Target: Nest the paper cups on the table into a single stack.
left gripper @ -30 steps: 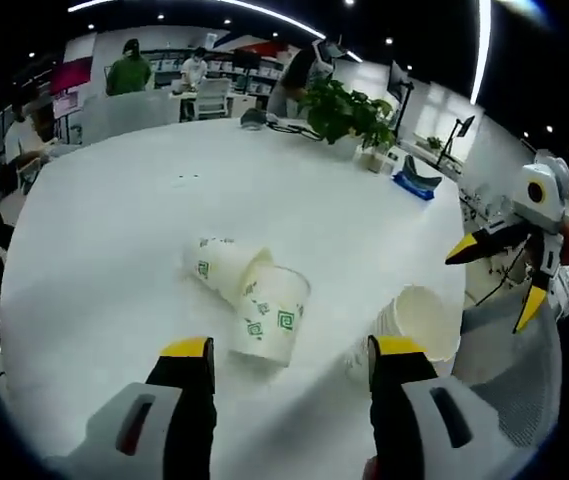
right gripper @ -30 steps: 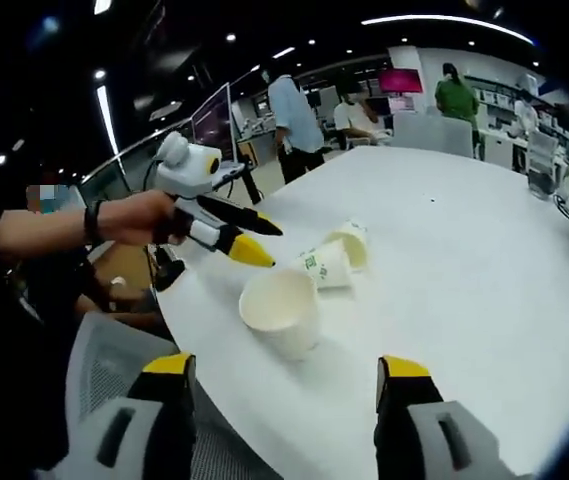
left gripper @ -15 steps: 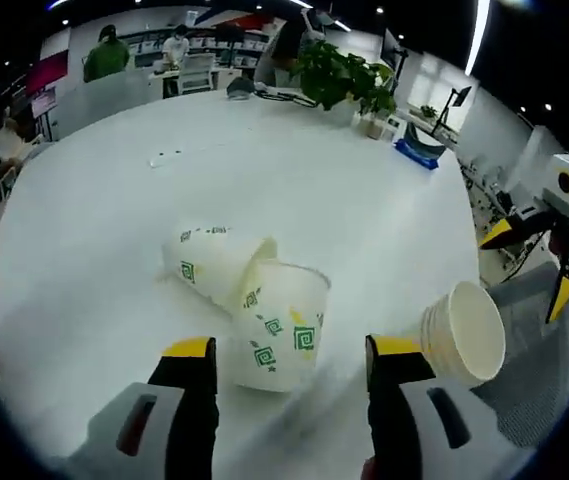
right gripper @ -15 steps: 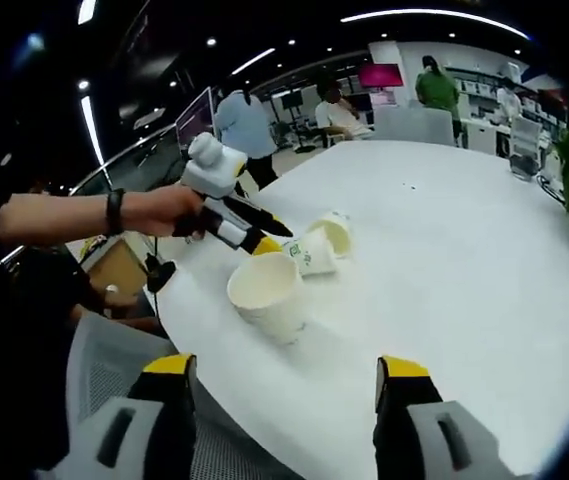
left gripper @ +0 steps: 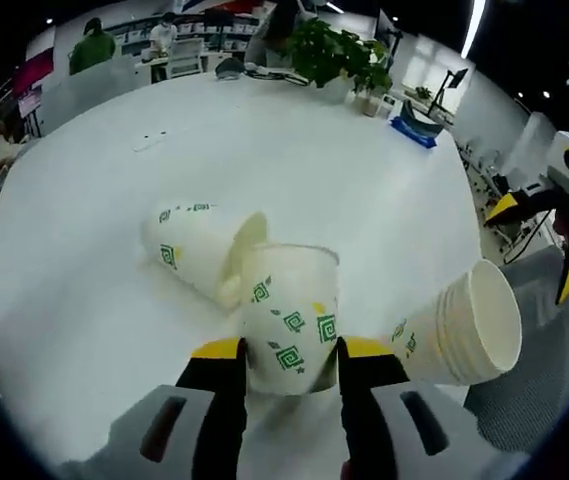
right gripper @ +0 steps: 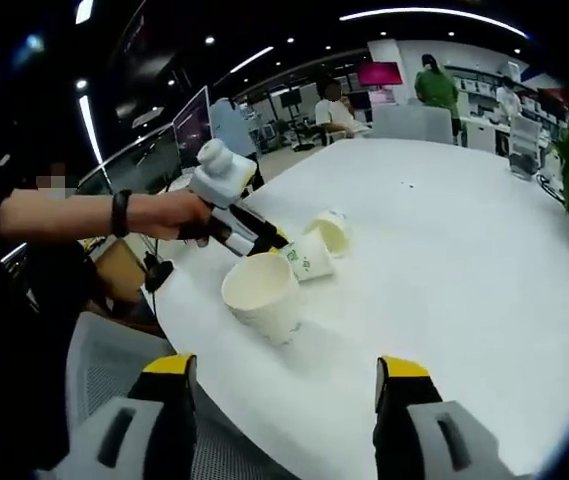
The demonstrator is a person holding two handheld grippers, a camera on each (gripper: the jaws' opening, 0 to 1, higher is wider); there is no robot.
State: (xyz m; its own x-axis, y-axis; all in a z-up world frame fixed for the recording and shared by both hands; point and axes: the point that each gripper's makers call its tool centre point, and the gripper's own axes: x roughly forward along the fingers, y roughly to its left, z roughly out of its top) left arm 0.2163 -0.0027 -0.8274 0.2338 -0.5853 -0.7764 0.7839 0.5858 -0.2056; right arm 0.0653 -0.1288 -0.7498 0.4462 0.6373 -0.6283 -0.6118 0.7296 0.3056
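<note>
A paper cup with green squares point(left gripper: 291, 320) lies on its side on the white counter point(left gripper: 94, 290), between the yellow tips of the left tongs point(left gripper: 289, 352), whose jaws press against its sides. Just beyond it, touching its rim, lies a second printed cup point(left gripper: 192, 250). To the right of these tongs lies a nested stack of cups point(left gripper: 459, 325), mouth facing outward. In the right gripper view, the right tongs point(right gripper: 286, 372) hang with jaws wide apart, holding nothing, short of the stack point(right gripper: 262, 297). A potted plant point(left gripper: 336, 55) stands at the counter's far edge.
</note>
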